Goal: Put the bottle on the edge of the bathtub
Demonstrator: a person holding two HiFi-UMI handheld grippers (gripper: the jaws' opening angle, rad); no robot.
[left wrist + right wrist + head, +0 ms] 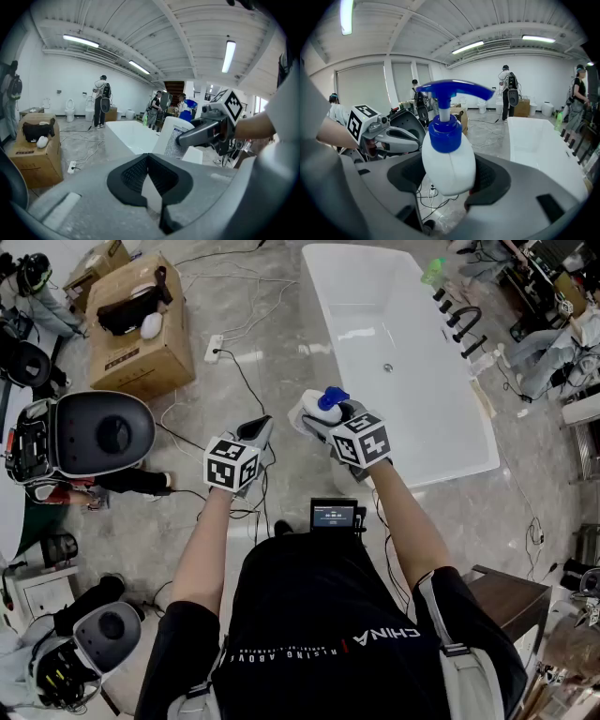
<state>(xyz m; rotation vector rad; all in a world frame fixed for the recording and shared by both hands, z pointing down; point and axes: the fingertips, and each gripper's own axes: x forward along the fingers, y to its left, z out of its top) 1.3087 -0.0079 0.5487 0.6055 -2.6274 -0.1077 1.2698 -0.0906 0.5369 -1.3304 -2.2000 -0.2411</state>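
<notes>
The right gripper point(336, 420) has its fingers clamped on the white body of the bottle point(307, 414). It holds the bottle low on the body with the blue pump head up, probably so the base stays free to be set down flat. In the head view the bottle hangs in the air at the centre of the frame, just left of the near end of the bathtub point(427, 442) and over the floor, not yet over the rim. My read is that this is the carrying step, with the placing not yet begun. The left gripper point(260, 430) hovers just left of the bottle, its fingers together on nothing, so it seems to have no part in the hold.

The head view gives the layout: the white tub running toward the upper right, dark tap fittings point(464, 326) along its far side, and cables across the floor. It hides how the bottle sits in the grip. The right gripper view shows the body seated squarely between the dark pads, with the pump spout pointing to the right of the frame. The left gripper view alone shows the printed label on the bottle's side and confirms that its own pads meet.
</notes>
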